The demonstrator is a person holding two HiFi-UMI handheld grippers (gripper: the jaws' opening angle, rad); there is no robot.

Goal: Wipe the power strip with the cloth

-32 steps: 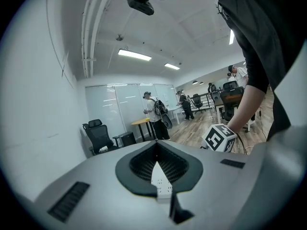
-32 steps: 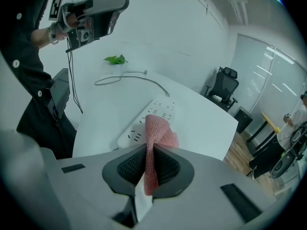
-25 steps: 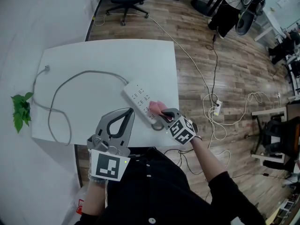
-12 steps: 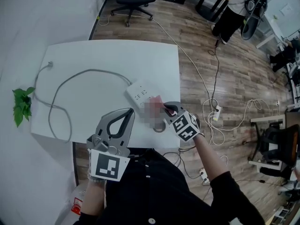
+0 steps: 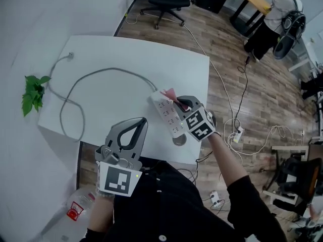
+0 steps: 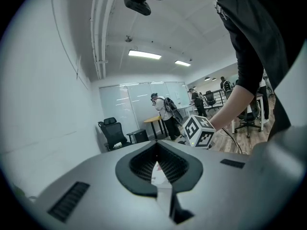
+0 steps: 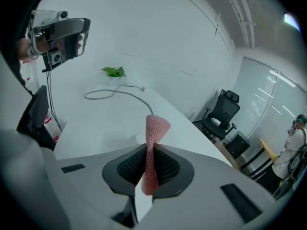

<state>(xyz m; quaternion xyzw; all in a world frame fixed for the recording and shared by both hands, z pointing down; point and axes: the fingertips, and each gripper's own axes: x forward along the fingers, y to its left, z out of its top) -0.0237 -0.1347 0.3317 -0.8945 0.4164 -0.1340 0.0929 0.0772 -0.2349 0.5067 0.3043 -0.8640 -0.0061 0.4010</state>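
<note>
Two grippers show. The right gripper (image 5: 176, 101) has its jaws clamped on a pink cloth (image 5: 169, 93), which rests at the far end of the white power strip (image 5: 170, 119). The strip lies on the white bench (image 5: 126, 54), and its grey cable (image 5: 101, 73) loops away from it. The left gripper (image 5: 141, 121), jaws together and empty, hangs nearer the person than the strip.

power strip (image 5: 165, 114) partly covered by right gripper (image 5: 177, 101)

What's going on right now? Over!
Right gripper shut on pink cloth, at far end of power strip. Left gripper shut, empty, idle by body. Cord not blocking.
</note>
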